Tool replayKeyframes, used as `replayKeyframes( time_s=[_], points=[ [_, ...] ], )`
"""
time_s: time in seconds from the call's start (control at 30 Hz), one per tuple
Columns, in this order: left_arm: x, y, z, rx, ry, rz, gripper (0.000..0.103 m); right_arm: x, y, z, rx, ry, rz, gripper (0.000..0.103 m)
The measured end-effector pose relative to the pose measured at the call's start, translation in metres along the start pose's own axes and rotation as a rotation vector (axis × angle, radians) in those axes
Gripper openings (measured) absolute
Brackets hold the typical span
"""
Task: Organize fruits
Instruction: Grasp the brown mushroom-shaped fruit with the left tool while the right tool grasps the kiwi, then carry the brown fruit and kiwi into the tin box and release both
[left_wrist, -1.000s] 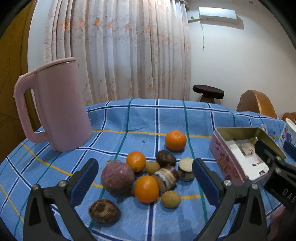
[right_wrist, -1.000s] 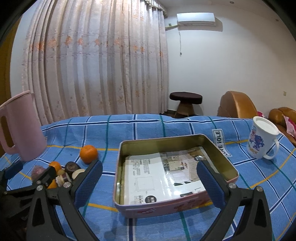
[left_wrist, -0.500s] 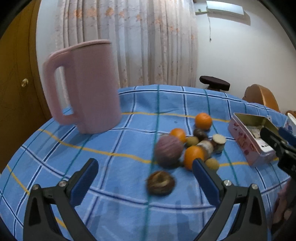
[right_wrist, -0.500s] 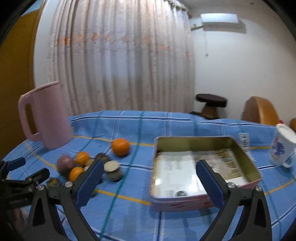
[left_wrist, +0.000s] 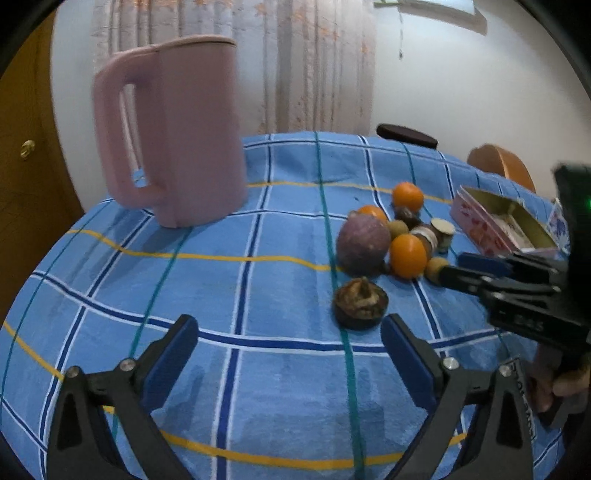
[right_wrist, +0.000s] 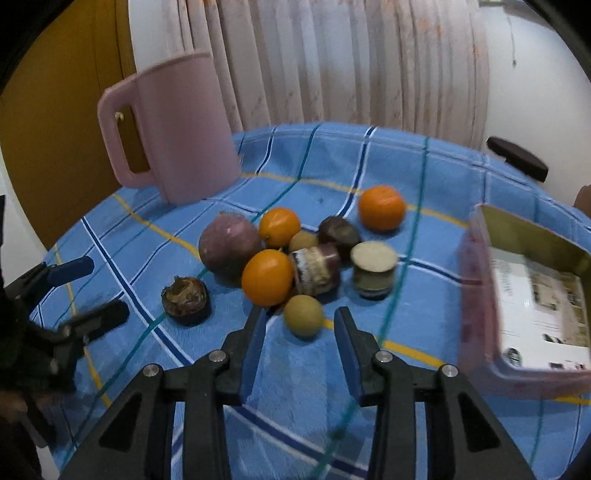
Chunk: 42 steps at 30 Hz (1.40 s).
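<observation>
A pile of fruit lies on the blue checked cloth: a purple round fruit (right_wrist: 229, 251), three oranges (right_wrist: 267, 277), small brown ones and a cut dark half (right_wrist: 185, 300). My right gripper (right_wrist: 301, 326) hovers low at the pile's near edge, jaws closing. A small tan fruit (right_wrist: 303, 320) sits between its tips, and the pads are not touching it. In the left wrist view my left gripper (left_wrist: 291, 341) is wide, jaws closing slightly, with only cloth between them. The cut dark half (left_wrist: 360, 302) lies just beyond its right finger. The right gripper (left_wrist: 452, 271) reaches in from the right.
A tall pink jug (left_wrist: 177, 129) stands at the back left of the table. An open pink tin (right_wrist: 524, 295) lined with paper sits right of the fruit. The round table's edge drops off at the left, where a person's hand holds the left gripper (right_wrist: 85, 288).
The right gripper swung left from the tin to the fruit pile, dropped lower, and its jaws narrowed a lot. The left gripper shifted left, so the pile now lies to its right.
</observation>
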<state>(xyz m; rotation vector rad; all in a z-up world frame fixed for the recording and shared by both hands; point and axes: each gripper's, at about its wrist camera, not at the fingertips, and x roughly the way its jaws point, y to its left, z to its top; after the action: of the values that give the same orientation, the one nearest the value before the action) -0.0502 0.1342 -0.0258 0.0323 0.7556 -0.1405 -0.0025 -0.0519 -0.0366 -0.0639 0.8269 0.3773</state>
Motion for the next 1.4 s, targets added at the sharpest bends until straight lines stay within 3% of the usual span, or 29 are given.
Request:
replayKeyframes(
  time_s=[0.2,0.23,0.3,0.37,0.47,0.63,1.0,1.2,1.4],
  points=[
    [0.006,-0.007,0.003,0.024,0.033,-0.046,0.090,0.017,0.007,0.007,-0.020,0.048,-0.001,0.039],
    [0.007,-0.009,0.005,0.027,0.038,-0.050,0.088,0.018,0.005,0.008,-0.017,0.058,-0.004,0.032],
    [0.012,-0.013,0.008,0.035,0.051,-0.067,0.082,0.019,0.003,0.007,-0.006,0.075,0.006,0.029],
    [0.018,-0.021,0.011,0.050,0.073,-0.085,0.072,0.017,-0.001,0.005,0.005,0.071,0.014,0.029],
    [0.027,-0.030,0.015,0.069,0.094,-0.108,0.069,0.009,-0.008,0.001,0.018,0.065,0.031,0.029],
    [0.050,-0.044,0.019,0.096,0.156,-0.098,0.051,-0.020,-0.024,0.000,0.060,-0.023,0.061,0.029],
    [0.048,-0.047,0.019,0.108,0.127,-0.098,0.045,-0.045,-0.046,0.002,0.097,-0.104,0.026,0.029],
    [0.022,-0.056,0.031,0.088,0.023,-0.130,0.045,-0.073,-0.068,0.004,0.117,-0.194,-0.011,0.029],
    [0.004,-0.100,0.056,0.135,-0.082,-0.200,0.045,-0.102,-0.114,0.003,0.199,-0.259,-0.084,0.029]
  ],
)
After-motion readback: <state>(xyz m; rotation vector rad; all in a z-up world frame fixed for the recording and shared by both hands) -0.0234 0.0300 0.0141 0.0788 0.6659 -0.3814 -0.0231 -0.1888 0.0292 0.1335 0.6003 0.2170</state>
